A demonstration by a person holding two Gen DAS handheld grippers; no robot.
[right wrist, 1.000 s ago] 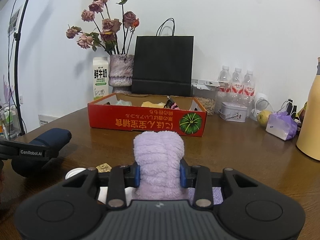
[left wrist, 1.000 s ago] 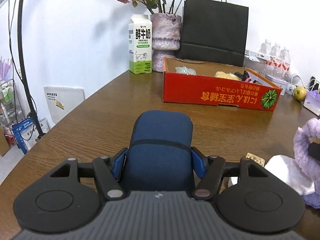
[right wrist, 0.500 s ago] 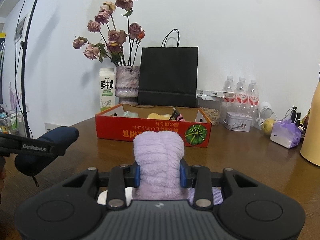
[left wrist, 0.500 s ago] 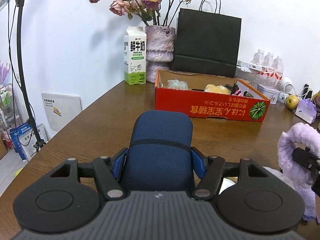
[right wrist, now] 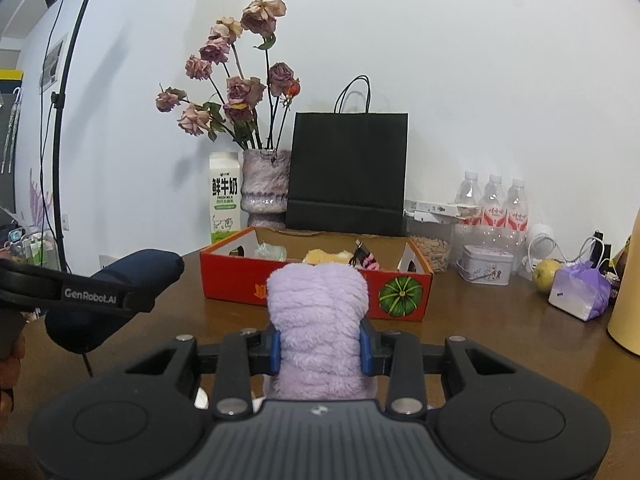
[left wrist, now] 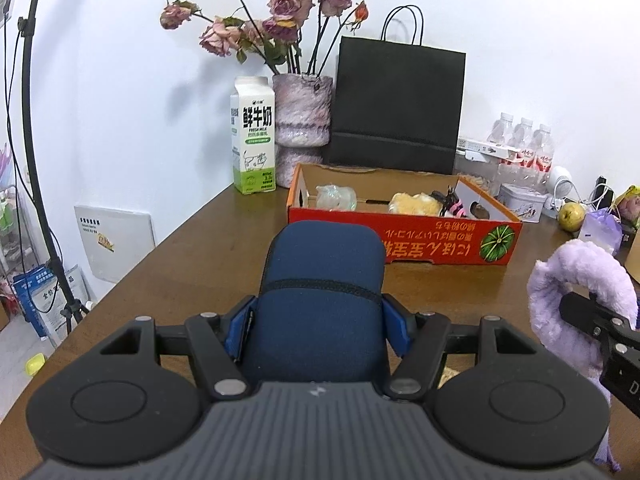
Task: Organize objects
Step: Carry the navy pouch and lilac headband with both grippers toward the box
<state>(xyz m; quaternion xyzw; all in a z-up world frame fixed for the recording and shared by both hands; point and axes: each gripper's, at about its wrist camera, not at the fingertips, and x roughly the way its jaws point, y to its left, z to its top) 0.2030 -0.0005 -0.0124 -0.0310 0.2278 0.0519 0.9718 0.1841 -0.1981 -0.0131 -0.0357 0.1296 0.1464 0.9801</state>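
Here, two loads raised above the brown table (left wrist: 168,264), probably for carrying toward the red cardboard box (left wrist: 404,236) ahead, where small things already lie. Left gripper (left wrist: 320,312) closed around a navy blue soft pouch (left wrist: 320,288), a rounded fabric case with a dark seam across, pointing forward at the box. Right gripper (right wrist: 320,344) clamped tight on a lilac fluffy headband (right wrist: 318,320), plush and ribbed, pinched into a bundle. Held high likely to pass over the box wall. Milk carton (left wrist: 253,136) behind, apart.
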